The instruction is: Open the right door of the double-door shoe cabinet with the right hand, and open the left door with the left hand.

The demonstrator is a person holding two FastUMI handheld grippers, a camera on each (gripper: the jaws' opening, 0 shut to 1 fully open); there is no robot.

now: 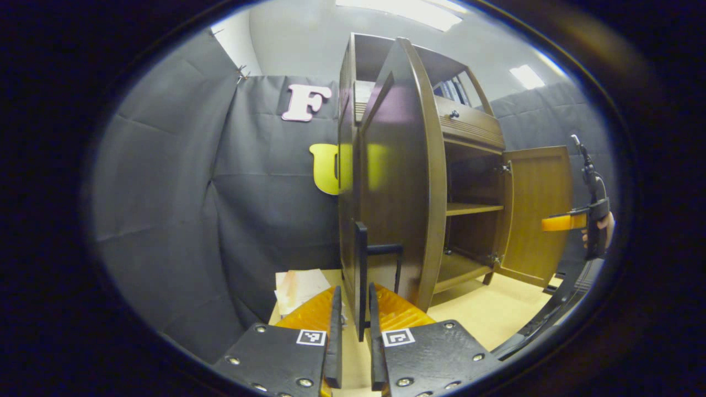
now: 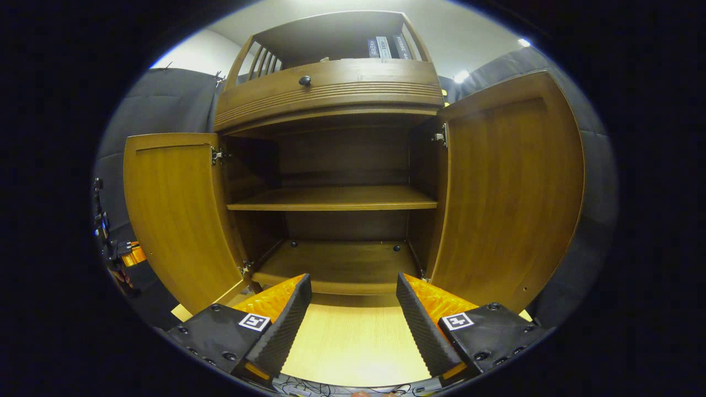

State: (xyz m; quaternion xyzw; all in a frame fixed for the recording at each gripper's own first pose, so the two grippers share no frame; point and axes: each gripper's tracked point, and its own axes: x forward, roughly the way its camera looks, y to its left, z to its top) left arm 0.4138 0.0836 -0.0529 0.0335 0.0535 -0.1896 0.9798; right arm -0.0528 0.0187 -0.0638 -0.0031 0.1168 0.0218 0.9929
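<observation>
Handle (image 1: 361, 275) between left claw (image 1: 353, 309) fingers.

Black cloth walls (image 1: 165, 182), pale floor (image 2: 353, 342), ceiling lights (image 1: 527, 76).

My light comes from above: a ceiling panel (image 1: 405, 10) in the left gripper view burns white, a second one (image 1: 527, 76) near the top right edge glares too; the left door (image 1: 400, 182) carries a soft purple and yellow sheen on its dark face; in the right gripper view the cabinet interior (image 2: 342, 160) sits in shadow under its top, while the door insides glow warm and evenly lit; straight lines bow hard toward both rims; focus stays fairly crisp, softening at the edges.
</observation>
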